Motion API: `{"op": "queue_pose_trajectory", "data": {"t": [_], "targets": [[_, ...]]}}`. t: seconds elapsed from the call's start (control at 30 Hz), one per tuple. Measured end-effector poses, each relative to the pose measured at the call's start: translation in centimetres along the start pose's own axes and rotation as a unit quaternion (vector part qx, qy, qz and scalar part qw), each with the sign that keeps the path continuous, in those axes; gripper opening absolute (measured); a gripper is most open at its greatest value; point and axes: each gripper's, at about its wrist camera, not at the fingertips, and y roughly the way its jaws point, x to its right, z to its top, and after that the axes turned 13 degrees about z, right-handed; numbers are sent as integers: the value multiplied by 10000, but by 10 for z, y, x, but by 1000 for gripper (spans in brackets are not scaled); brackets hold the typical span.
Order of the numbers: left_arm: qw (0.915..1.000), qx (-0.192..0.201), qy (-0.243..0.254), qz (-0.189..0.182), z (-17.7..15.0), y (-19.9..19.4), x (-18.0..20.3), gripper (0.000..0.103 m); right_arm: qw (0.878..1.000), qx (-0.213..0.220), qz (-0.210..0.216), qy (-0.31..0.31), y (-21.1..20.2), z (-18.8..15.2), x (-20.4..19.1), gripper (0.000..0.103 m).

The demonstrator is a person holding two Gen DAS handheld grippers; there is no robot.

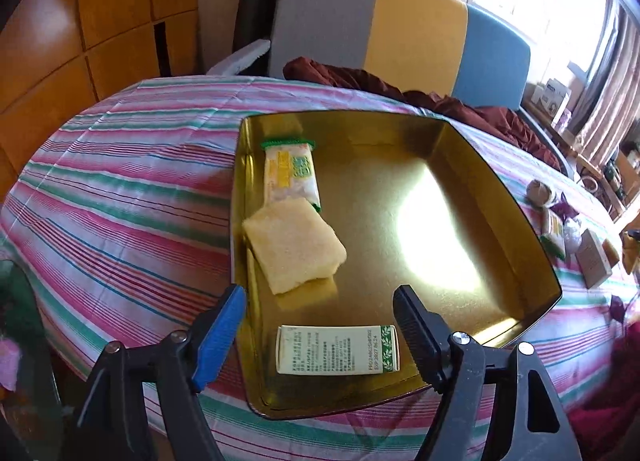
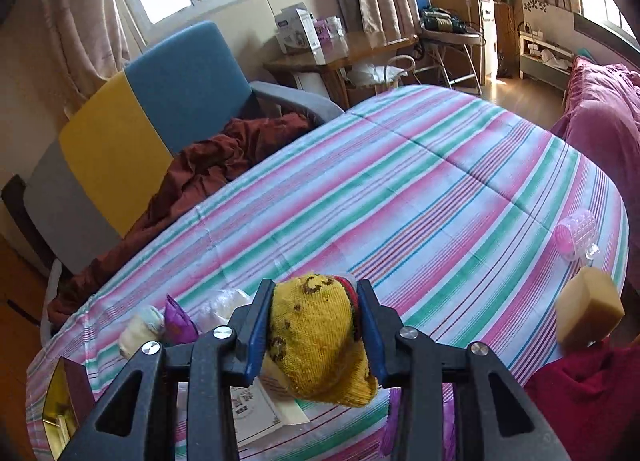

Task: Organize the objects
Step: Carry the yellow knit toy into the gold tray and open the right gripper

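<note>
A gold metal tray [image 1: 516,217] lies on the striped tablecloth. In it are a green and white snack packet [image 1: 290,171], a pale yellow sponge [image 1: 294,247] and a white and green carton [image 1: 338,349]. My left gripper [image 1: 320,321] is open and empty, its fingers spread just above the carton at the tray's near edge. My right gripper [image 2: 316,333] is shut on a yellow knitted sock [image 2: 316,341] and holds it above the table. A corner of the tray [image 2: 56,401] shows at the lower left of the right wrist view.
Loose items lie right of the tray: a small round bundle [image 1: 540,193], a packet [image 1: 554,231], a tan box [image 1: 594,259]. The right wrist view shows a pink hair roller [image 2: 576,233], a tan block [image 2: 590,311], a purple wrapper [image 2: 178,321], a paper booklet [image 2: 260,417]. A colour-block chair [image 1: 400,29] holds dark red cloth.
</note>
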Motion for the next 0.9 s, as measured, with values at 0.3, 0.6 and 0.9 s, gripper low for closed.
{"op": "queue_pose_trajectory", "data": {"t": [0.3, 0.6, 0.9], "targets": [[9992, 185, -339, -80, -2, -13, -13, 82, 9882, 37, 1410, -599, -40, 3, -94, 40], [9980, 223, -564, -158, -8, -17, -25, 83, 9119, -1895, 3153, -1820, 7, -111, -259, 40], [9969, 227, -753, -79, -13, -17, -44, 85, 8571, -3335, 3343, -2058, 66, -236, -340, 43]]}}
